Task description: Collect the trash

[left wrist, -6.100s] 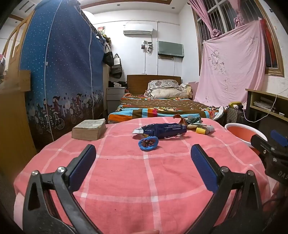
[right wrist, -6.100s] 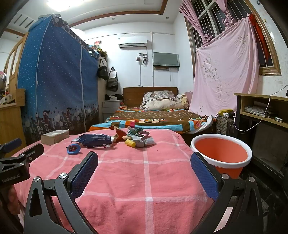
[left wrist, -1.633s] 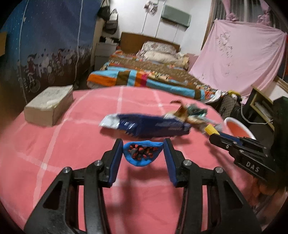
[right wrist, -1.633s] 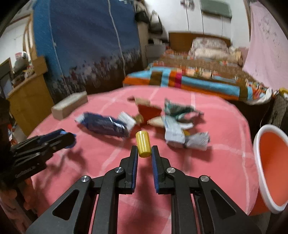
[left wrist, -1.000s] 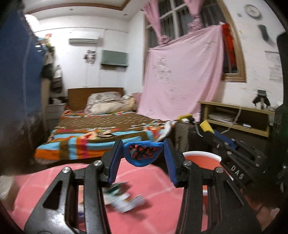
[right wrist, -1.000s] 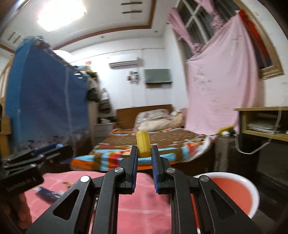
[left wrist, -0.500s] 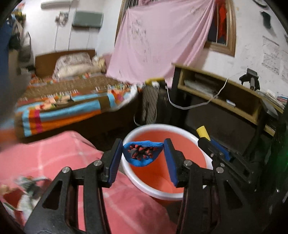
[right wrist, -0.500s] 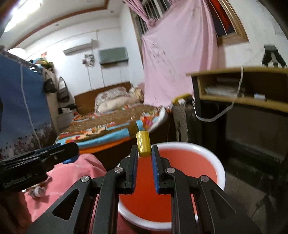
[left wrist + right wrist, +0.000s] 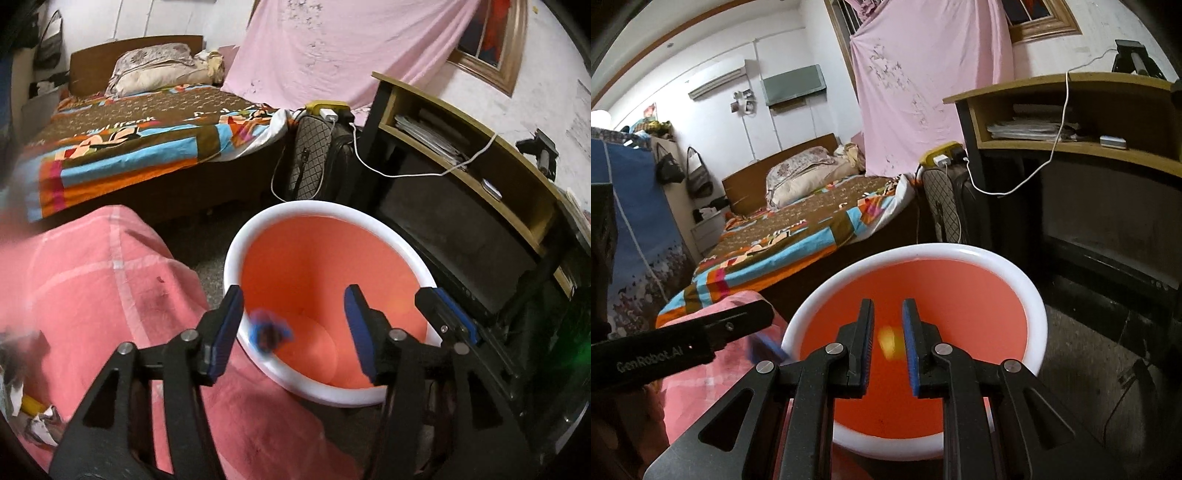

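An orange bin with a white rim [image 9: 258, 229] stands on the floor beside the pink-clothed table [image 9: 92, 295]. My left gripper [image 9: 293, 295] hangs over the bin's near edge, its jaws opening. The small blue wrapper with dark bits [image 9: 269, 332] is blurred, loose below the jaws and inside the bin. My right gripper [image 9: 888, 308] is over the bin [image 9: 1015, 266] with its jaws slightly apart. The yellow cylinder [image 9: 888, 343] is a blur beneath them, touching neither pad. The right gripper [image 9: 443, 314] also shows at the right of the left wrist view.
Crumpled wrappers [image 9: 33, 413] lie on the table at far left. A dark shelf unit [image 9: 461, 147] with a white cable stands right of the bin. A quilted black bag [image 9: 314, 155] and a bed [image 9: 129, 122] lie beyond it.
Both grippers sank closer over the bin. The left jaws spread and let the blue wrapper drop. The right jaws parted and the yellow cylinder fell from them.
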A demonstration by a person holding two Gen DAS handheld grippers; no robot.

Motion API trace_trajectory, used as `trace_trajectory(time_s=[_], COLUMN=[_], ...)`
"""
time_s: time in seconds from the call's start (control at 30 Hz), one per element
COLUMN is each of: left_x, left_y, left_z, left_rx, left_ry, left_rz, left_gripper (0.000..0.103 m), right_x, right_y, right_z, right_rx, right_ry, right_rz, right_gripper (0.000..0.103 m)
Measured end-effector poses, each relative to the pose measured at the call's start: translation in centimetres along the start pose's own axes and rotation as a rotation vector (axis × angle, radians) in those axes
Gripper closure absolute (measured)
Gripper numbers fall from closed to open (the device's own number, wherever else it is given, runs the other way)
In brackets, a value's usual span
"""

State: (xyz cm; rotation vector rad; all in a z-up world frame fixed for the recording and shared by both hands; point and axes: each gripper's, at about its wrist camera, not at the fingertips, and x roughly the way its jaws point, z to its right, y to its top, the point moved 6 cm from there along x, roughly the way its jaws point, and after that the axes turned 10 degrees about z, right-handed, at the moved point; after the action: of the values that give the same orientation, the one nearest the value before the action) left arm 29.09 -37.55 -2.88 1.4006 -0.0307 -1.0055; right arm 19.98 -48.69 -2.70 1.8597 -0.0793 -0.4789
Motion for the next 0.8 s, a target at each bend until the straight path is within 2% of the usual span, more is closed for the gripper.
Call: trace_trajectory(time_s=[0.13,0.27,0.4,0.57,0.63,0.7,0.73,0.8], left_x=[-0.8,-2.9,-6.1,-10.6,-12.9,-15.1,-16.3,-18.3], left_y=[0.1,0.4,0.8,1.4,1.6,1.6,1.5,1.2], left_z=[-0.7,-1.7,-3.0,-4.9,-6.1,-7.1,-7.6,-8.6], left_rx=[-0.025,-0.042,-0.038,-0.038,-0.046,-0.060,-0.065,-0.069], left_ry=[0.014,0.042,0.090,0.175,0.217,0.250,0.271,0.319], left_rz=[0.011,0.068,0.160,0.292,0.356,0.413,0.444,0.500], left_gripper=[0.063,0.058,0.052,0.038,0.034,0.028,0.019,0.016], right_x=[-0.1,-0.9,-2.5,-5.2,-6.2,-6.9,-7.5,-8.3], right_y=[0.3,1.1,2.2,3.8,4.3,4.7,4.8,5.1], right_z=[-0.2,-1.1,-2.4,-4.9,-6.0,-7.1,-7.8,-8.9], right_rx=[0.006,-0.001,-0.014,-0.042,-0.053,-0.064,-0.072,-0.089], right_ry=[0.008,0.032,0.070,0.116,0.136,0.153,0.167,0.187], right_rz=[0.011,0.054,0.129,0.241,0.280,0.312,0.337,0.365], right_gripper=[0.087,0.082,0.061,0.053,0.045,0.021,0.019,0.015])
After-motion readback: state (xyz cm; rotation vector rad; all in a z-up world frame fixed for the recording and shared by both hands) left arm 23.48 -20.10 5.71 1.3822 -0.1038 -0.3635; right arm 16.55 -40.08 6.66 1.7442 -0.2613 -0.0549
